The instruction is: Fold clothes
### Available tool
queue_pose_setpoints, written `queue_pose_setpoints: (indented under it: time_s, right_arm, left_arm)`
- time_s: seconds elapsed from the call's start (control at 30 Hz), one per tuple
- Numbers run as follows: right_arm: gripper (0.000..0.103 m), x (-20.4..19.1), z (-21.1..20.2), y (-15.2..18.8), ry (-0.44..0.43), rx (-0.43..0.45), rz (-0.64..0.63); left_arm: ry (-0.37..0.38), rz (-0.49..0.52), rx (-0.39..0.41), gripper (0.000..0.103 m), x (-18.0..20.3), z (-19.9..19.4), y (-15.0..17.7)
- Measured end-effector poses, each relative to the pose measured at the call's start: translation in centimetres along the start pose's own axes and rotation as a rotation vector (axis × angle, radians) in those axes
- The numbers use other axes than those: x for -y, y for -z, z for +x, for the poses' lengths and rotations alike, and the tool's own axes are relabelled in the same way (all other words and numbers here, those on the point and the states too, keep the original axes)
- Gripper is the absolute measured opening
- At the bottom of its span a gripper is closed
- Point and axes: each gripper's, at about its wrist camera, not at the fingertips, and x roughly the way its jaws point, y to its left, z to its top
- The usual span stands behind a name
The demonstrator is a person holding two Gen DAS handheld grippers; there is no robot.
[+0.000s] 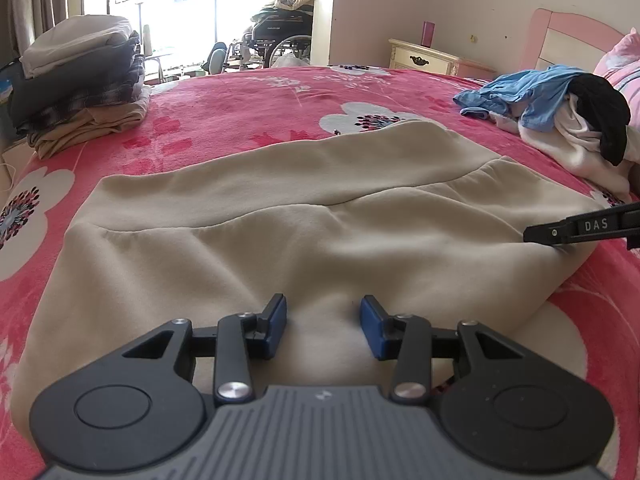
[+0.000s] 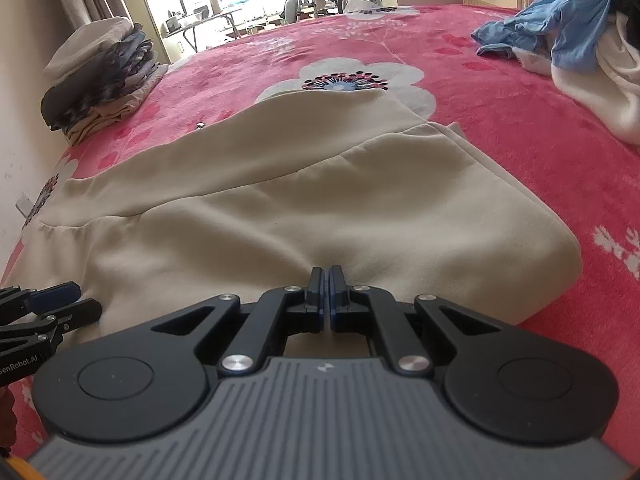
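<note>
The left tool (image 1: 323, 326) stands spread over the near edge of the beige garment (image 1: 304, 216), which lies half folded on the bed (image 1: 248, 96). The right tool (image 2: 328, 294) is pressed together at that edge; whether it pinches cloth cannot be told. A one-sided lift could skew the fold. Only the left view shows the pink headboard (image 1: 568, 36) beyond the garment.

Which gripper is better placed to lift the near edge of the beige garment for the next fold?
Right, probably. The right gripper is shut at the beige garment's near edge, apparently pinching it; the left gripper sits open over the cloth.
</note>
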Motion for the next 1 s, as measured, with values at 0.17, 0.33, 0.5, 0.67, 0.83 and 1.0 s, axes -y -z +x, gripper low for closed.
queue_pose_setpoints:
  time_s: [0.17, 0.33, 0.5, 0.67, 0.83, 1.0]
  right_arm:
    - [0.002, 0.0, -0.6, -0.3, -0.009, 0.021, 0.020]
    - [0.004, 0.2, -2.4, -0.9, 0.081, 0.144, 0.000]
    - [0.004, 4.2, 0.0, -0.2, 0.224, 0.023, 0.112]
    - [0.004, 5.2, -1.0, -1.0, 0.195, 0.070, 0.212]
    - [0.006, 7.6, -1.1, -0.8, 0.262, 0.104, 0.332]
    - [0.005, 9.4, -0.1, -0.7, 0.246, 0.078, 0.434]
  left_arm:
    - [-0.002, -0.002, 0.001, 0.043, 0.1, 0.0, 0.0]
    - [0.000, -0.002, 0.004, 0.043, 0.0, 0.0, 0.1]
    - [0.002, -0.004, 0.005, 0.043, -0.1, 0.0, 0.1]
    - [0.007, -0.011, 0.007, 0.043, -0.3, 0.0, 0.0]
    - [0.005, -0.005, 0.011, 0.043, -0.1, 0.0, 0.2]
    - [0.014, -0.022, 0.007, 0.044, -0.5, -0.1, -0.2]
